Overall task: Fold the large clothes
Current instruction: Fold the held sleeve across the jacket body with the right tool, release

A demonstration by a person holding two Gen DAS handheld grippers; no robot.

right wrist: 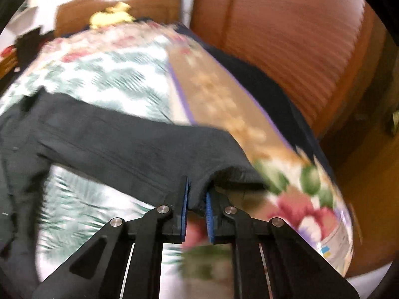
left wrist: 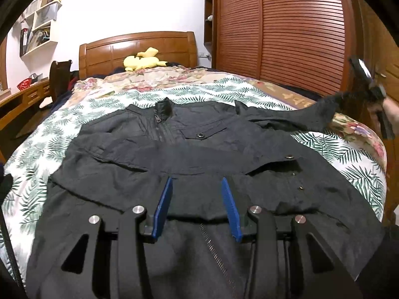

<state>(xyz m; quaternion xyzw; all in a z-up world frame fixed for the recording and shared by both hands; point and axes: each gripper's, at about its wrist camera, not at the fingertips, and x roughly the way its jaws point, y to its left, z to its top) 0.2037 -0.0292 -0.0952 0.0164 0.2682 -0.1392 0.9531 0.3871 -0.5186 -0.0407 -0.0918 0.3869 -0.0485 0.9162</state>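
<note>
A large black jacket (left wrist: 199, 149) lies spread front-up on the bed, collar towards the headboard. My left gripper (left wrist: 197, 182) hovers over its lower front, and its blue pads (left wrist: 164, 204) stand apart with no fabric pinched between them. The jacket's right sleeve (left wrist: 311, 114) stretches out to the bed's right edge. There my right gripper (left wrist: 371, 92), blurred, holds its end. In the right wrist view the right gripper (right wrist: 198, 186) is shut on the sleeve's cuff (right wrist: 224, 172), and the sleeve (right wrist: 137, 144) hangs lifted off the cover.
The bed has a leaf-print cover (left wrist: 62, 124) and a floral quilt (left wrist: 359, 129) at its right edge. A yellow plush toy (left wrist: 143, 61) lies by the wooden headboard (left wrist: 137, 47). A slatted wardrobe (left wrist: 286, 25) stands close on the right, a desk (left wrist: 20, 99) on the left.
</note>
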